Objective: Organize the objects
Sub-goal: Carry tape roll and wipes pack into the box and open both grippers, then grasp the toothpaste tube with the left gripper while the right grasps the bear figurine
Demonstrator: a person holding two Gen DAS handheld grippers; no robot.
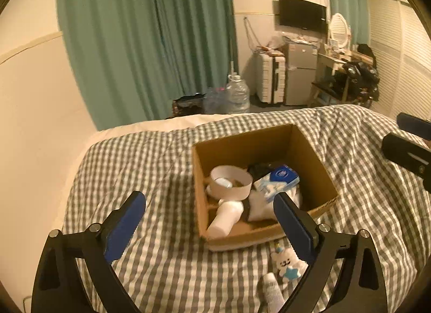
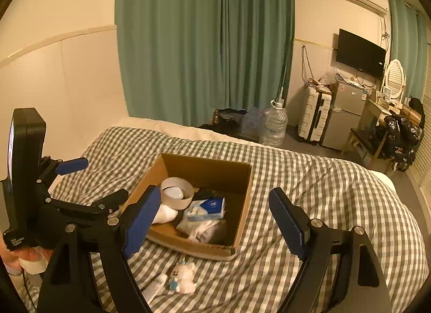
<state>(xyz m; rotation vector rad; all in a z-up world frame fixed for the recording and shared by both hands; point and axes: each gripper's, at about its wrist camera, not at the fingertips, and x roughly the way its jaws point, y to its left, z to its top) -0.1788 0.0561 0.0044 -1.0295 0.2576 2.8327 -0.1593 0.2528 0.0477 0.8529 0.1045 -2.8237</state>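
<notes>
Bedding in a grey-and-white check, the checked quilt (image 2: 309, 191), is spread across the bed and everything else is carried on it. An open cardboard box (image 2: 243, 205) is set on the quilt at the centre of both views; a white tape ring (image 2: 176, 195), a white bottle (image 1: 225, 217), a blue tissue pack (image 2: 207, 207) and white cloth (image 2: 199, 228) are held inside it. At six o'clock from the box, just beside its near wall, a small white plush toy (image 2: 183, 276) is laid, with a white tube (image 1: 272, 290) touching or nearly touching it. The left gripper (image 1: 210, 222) and right gripper (image 2: 212, 221) are both held above the quilt with fingers spread wide, nothing between them.
</notes>
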